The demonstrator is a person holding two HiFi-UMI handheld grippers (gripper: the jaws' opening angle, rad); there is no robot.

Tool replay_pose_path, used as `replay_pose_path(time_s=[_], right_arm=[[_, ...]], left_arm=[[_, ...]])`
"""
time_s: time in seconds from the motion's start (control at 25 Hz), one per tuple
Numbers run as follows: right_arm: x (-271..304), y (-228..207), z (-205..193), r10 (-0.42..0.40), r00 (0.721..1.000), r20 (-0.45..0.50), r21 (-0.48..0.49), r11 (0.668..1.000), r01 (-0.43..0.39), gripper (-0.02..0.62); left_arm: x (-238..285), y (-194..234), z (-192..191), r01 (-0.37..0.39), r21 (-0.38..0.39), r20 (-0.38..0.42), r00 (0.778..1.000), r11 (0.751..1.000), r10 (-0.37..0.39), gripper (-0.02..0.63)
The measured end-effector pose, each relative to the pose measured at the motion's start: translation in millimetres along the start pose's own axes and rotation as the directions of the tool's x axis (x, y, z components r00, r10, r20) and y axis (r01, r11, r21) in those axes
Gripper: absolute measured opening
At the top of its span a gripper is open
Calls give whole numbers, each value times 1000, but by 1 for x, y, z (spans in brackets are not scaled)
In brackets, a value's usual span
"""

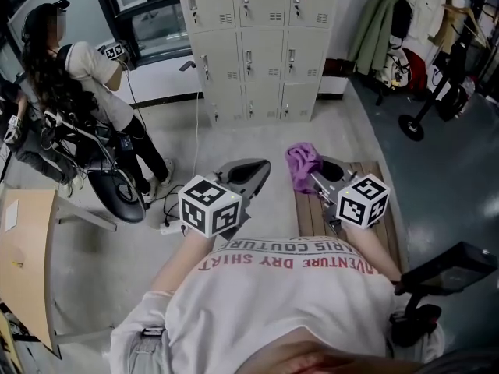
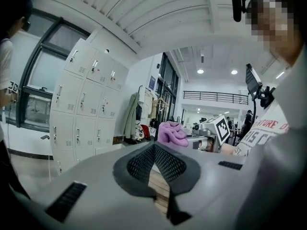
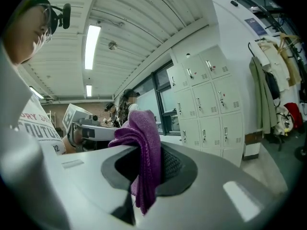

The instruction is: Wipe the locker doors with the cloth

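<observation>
The grey lockers [image 1: 253, 45] stand against the far wall, several steps ahead, and also show in the left gripper view [image 2: 81, 104] and the right gripper view [image 3: 211, 99]. A purple cloth [image 1: 302, 162] hangs bunched from my right gripper [image 1: 316, 176], which is shut on it. In the right gripper view the cloth [image 3: 146, 143] drapes down over the dark pads of the right gripper [image 3: 144, 153]. My left gripper [image 1: 261, 170] is held beside it, shut and holding nothing. The left gripper view shows its jaws [image 2: 155, 147] meeting, with the cloth [image 2: 171, 133] off to the right.
A wooden bench [image 1: 308, 216] lies under my right gripper. At the left a person [image 1: 78, 92] stands by an office chair [image 1: 117, 193] and a wooden table [image 1: 27, 255]. A power strip [image 1: 168, 226] and cable lie on the floor. Coats [image 1: 382, 22] hang right of the lockers.
</observation>
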State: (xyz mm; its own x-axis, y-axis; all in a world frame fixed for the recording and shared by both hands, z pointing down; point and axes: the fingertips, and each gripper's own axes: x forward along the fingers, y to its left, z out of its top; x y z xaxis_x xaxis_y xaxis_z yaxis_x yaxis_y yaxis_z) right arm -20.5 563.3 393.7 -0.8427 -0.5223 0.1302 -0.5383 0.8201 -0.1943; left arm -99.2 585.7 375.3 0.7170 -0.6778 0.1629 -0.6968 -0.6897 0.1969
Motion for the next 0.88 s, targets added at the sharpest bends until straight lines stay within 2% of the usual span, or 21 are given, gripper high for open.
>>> replay_pose_path(time_s=[0.44, 0.88], right_arm=[[22, 9, 20, 18, 999, 31, 0, 1000, -18, 54], [12, 20, 27, 32, 998, 48, -13, 999, -32, 54]], left_arm=[[-4, 20, 24, 3, 12, 8, 1000, 1000, -3, 0], [-13, 6, 30, -1, 27, 14, 1000, 1000, 1, -2]])
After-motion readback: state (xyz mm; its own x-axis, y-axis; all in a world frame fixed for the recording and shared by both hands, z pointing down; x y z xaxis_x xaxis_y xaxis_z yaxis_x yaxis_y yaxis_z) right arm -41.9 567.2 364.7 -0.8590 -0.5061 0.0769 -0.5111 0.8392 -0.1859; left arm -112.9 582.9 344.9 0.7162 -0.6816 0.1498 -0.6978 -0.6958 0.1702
